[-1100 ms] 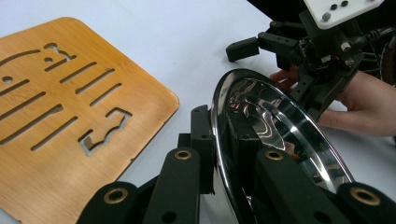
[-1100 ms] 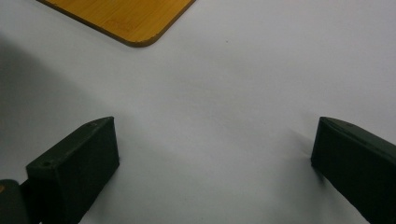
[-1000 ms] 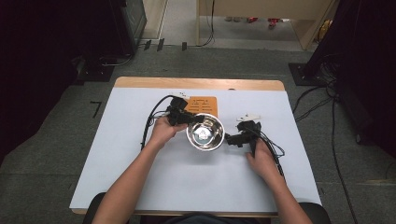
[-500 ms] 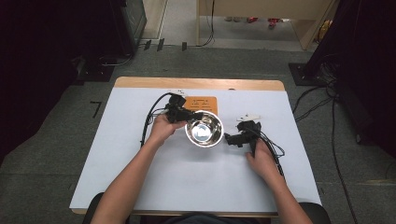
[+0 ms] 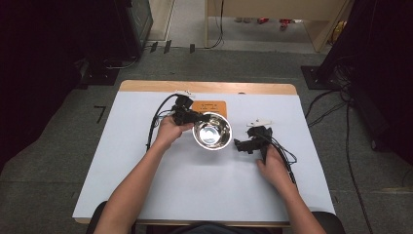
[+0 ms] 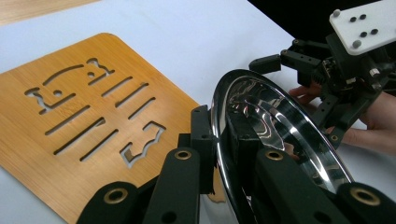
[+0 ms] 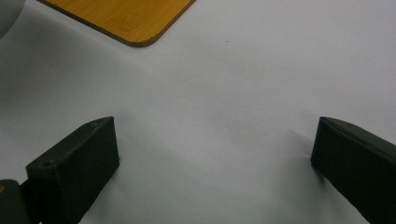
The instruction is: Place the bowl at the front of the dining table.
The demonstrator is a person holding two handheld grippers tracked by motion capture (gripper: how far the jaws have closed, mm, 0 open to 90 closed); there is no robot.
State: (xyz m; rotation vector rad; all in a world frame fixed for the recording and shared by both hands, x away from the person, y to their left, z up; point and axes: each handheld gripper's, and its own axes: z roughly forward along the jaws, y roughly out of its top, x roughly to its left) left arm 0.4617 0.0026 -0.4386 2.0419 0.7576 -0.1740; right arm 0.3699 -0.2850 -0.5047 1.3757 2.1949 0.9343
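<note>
On the white table point(image 5: 146, 161) the left gripper point(image 5: 191, 117) pinches the left rim of a shiny steel bowl point(image 5: 212, 130), which sits near the table's middle, just in front of a small orange wooden board point(image 5: 209, 107) toward the far edge. From the high view the bowl looks tipped a little, its mirror inside catching light, with the person's left hand point(image 5: 169, 132) wrapped around the gripper body. The left gripper view brings the grip up close: one black jaw sits outside the rim and the other inside the bowl point(image 6: 275, 130), closed tight on the thin metal edge, and the bowl stands steeply on edge in that picture. That view also shows what the high one cannot, the cut-out slots and shapes in the board point(image 6: 79, 140), lying just left of the bowl, and beyond the bowl the right gripper point(image 6: 299, 63) with its pale plate and the fingers point(image 6: 378, 116) of the hand behind it. In the high view the right gripper point(image 5: 242, 145) lies to the right of the bowl, close to it but apart, pointing left toward it. The right gripper view point(image 7: 212, 154) shows its jaws spread wide with bare table between them, low over the surface, and one rounded corner of the board point(image 7: 126, 21) at the far left.
</note>
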